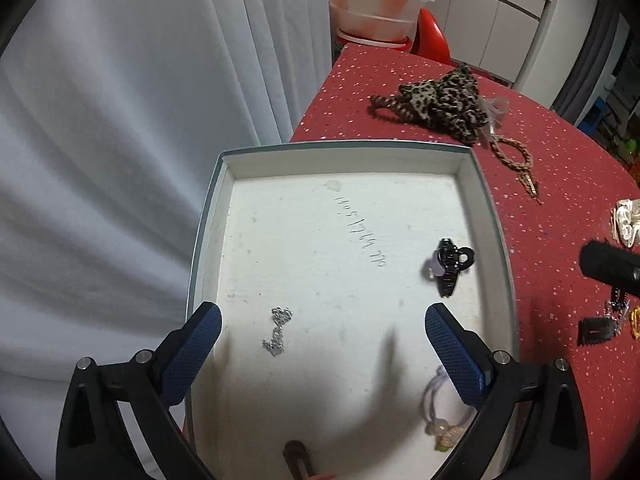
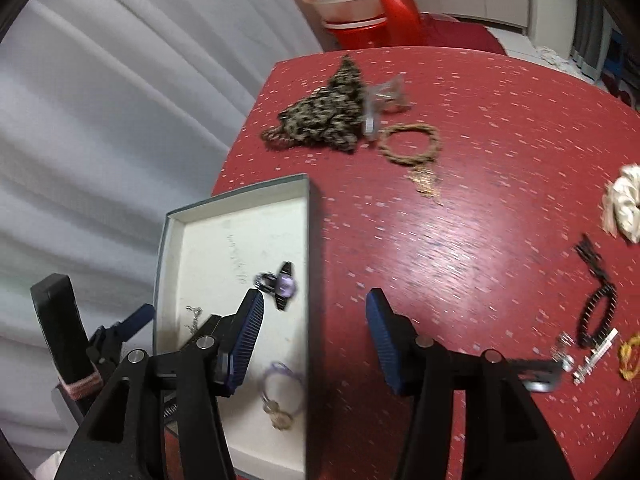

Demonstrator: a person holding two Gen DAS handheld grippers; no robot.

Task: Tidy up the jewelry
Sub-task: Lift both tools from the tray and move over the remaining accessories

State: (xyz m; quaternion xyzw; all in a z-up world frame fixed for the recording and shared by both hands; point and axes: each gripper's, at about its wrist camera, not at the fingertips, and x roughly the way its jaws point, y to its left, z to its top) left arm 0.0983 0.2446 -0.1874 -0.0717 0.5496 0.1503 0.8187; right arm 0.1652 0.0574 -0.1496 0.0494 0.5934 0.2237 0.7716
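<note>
A shallow white box point(image 1: 492, 216) sits at the left end of the red table point(image 1: 560, 184). It holds a black claw clip point(image 1: 452, 266), a silver chain point(image 1: 278, 330) and a lilac hair tie with beads point(image 1: 442, 420). My left gripper point(image 1: 322, 354) is open and empty above the box, the chain between its fingers. My right gripper point(image 2: 314, 338) is open and empty over the box's right wall point(image 2: 308, 264). The clip point(image 2: 280, 284), chain point(image 2: 194, 316) and hair tie point(image 2: 280, 392) also show there.
On the table lie a leopard scrunchie point(image 2: 328, 116), a braided brown bracelet point(image 2: 412, 142), a clear clip point(image 2: 384, 96), a cream scrunchie point(image 2: 624, 208), a black beaded band point(image 2: 598, 296), a silver hairpin point(image 2: 592, 354) and a yellow piece point(image 2: 628, 356). White curtains hang on the left.
</note>
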